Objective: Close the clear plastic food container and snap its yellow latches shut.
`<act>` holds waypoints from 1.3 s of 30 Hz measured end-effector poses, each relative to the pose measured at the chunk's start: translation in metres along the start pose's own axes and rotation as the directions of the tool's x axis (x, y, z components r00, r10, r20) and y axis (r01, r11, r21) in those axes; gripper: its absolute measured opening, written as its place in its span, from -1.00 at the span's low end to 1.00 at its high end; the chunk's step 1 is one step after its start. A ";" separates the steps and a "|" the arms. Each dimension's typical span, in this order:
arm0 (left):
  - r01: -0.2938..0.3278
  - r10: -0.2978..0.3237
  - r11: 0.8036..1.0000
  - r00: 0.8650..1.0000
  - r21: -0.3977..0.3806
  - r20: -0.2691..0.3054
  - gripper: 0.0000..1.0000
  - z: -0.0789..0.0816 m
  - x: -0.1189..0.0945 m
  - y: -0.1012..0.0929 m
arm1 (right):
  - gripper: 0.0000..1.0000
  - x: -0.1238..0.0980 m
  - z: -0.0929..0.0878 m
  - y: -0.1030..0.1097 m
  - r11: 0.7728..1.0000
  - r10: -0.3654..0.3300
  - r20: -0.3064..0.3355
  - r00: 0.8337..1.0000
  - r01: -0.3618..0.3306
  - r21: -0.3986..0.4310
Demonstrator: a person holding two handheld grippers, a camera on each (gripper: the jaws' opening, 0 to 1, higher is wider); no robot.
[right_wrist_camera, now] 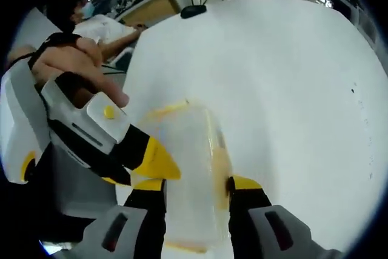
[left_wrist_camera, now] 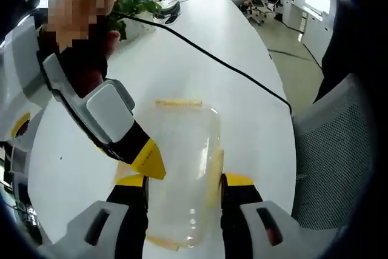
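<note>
**Container lies lengthwise between both pairs of tongs**

Left gripper view: our left tongs (left_wrist_camera: 183,181) stand apart, with 1 yellow-tipped jaw on each long side of the clear container (left_wrist_camera: 182,168). The container rests on the white worktop (left_wrist_camera: 200,71) and its long axis runs straight ahead, away from us along the jaws. 1 yellow latch (left_wrist_camera: 177,102) sits at the far end, another latch (left_wrist_camera: 214,171) runs down the side just inside the jaw on the view's right, and a 3rd shows at the near end (left_wrist_camera: 162,244). The right tongs (left_wrist_camera: 148,159) come in from the view's left, their yellow tip touching or just beside the container's near side; we cannot tell from this view whether they are apart or together.

Right gripper view: our right tongs (right_wrist_camera: 197,185) also stand apart and straddle the container (right_wrist_camera: 182,162), again lengthwise ahead of the jaws. A side latch (right_wrist_camera: 220,165) lies just beside the jaw on the view's right. The left tongs (right_wrist_camera: 156,161) enter from the view's left, tip at the container's edge.

We judge both pairs equally near; the coming press turns on the side latches, which lie parallel to the jaws.
</note>
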State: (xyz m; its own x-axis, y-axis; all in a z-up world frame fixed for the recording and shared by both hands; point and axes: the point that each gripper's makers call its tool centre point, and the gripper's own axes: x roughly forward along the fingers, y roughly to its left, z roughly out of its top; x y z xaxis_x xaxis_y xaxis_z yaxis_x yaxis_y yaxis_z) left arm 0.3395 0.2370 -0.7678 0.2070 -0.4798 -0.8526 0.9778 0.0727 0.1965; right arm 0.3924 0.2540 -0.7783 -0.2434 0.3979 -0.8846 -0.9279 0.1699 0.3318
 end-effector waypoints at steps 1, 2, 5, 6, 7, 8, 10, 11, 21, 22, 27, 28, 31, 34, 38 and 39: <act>0.000 0.000 1.000 1.000 -0.002 -0.004 -0.08 0.000 0.000 0.000 | -0.23 0.000 0.000 0.000 1.000 0.003 -0.001 1.000 -0.003 0.006; 0.000 0.000 1.000 1.000 -0.004 -0.007 -0.08 0.000 0.000 0.000 | -0.24 0.001 -0.001 -0.002 1.000 0.006 -0.002 1.000 -0.006 0.013; -0.001 0.001 1.000 1.000 -0.011 -0.020 -0.09 -0.001 0.001 0.001 | -0.28 0.001 -0.001 0.000 1.000 0.016 0.002 1.000 -0.016 0.021; -0.005 0.004 1.000 1.000 -0.011 -0.026 -0.09 -0.001 0.001 0.000 | -0.29 0.003 0.003 0.000 1.000 0.017 0.029 0.999 -0.017 0.003; -0.006 0.006 1.000 1.000 -0.011 -0.027 -0.09 -0.001 0.002 -0.001 | -0.30 0.001 -0.001 0.001 1.000 0.020 0.007 1.000 -0.020 0.017; 0.060 -0.059 0.998 0.998 0.013 -0.030 -0.11 -0.001 0.003 -0.012 | -0.31 0.002 0.001 0.001 1.000 0.018 0.007 1.000 -0.018 0.013; -0.015 0.015 1.000 1.000 0.004 -0.026 -0.11 0.000 0.000 0.001 | -0.32 0.002 0.000 -0.002 1.000 0.020 -0.009 1.000 -0.019 0.016; -0.014 0.014 1.000 1.000 0.003 -0.024 -0.10 0.000 0.001 0.000 | -0.31 0.002 0.000 -0.002 1.000 0.019 -0.010 1.000 -0.019 0.017; -0.039 0.040 0.995 0.999 0.095 -0.007 -0.06 -0.005 -0.001 -0.002 | -0.25 -0.003 -0.002 0.002 1.000 -0.011 0.067 0.998 0.011 -0.001; -0.043 0.044 0.996 0.999 0.083 -0.010 -0.06 -0.005 -0.002 -0.002 | -0.25 -0.003 0.000 0.001 1.000 -0.020 0.090 0.996 0.021 -0.013; -0.061 0.062 0.997 0.998 0.039 -0.009 0.13 -0.003 -0.003 0.001 | -0.25 -0.006 -0.005 0.006 0.998 -0.057 0.141 0.988 0.060 -0.021; -0.051 0.051 0.999 0.999 0.016 -0.001 0.17 -0.001 -0.004 0.000 | -0.24 -0.007 -0.004 0.006 0.998 -0.064 0.151 0.986 0.067 -0.013; -0.031 0.032 0.999 0.999 -0.037 0.030 0.19 0.006 -0.007 0.000 | -0.24 -0.011 -0.007 0.006 0.996 -0.084 0.174 0.981 0.088 -0.016; -0.005 0.008 0.998 0.999 -0.065 0.041 0.41 0.010 -0.008 -0.002 | -0.12 -0.014 -0.003 0.003 0.995 -0.099 0.194 0.976 0.104 -0.013; 0.009 -0.004 0.996 0.998 -0.085 0.058 0.49 0.015 -0.011 -0.004 | 0.10 -0.018 -0.002 0.002 0.992 -0.113 0.205 0.972 0.121 -0.026; 0.012 -0.006 0.996 0.998 -0.093 0.058 0.52 0.015 -0.012 -0.003 | 0.14 -0.019 -0.004 0.001 0.990 -0.126 0.200 0.972 0.135 -0.035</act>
State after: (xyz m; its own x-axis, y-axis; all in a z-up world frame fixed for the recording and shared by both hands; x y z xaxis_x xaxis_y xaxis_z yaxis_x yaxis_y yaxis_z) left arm 0.3333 0.2292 -0.7513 0.1988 -0.5303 -0.8242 0.9789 0.1478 0.1410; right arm 0.3955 0.2433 -0.7627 -0.0635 0.5454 -0.8358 -0.9617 0.1903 0.1972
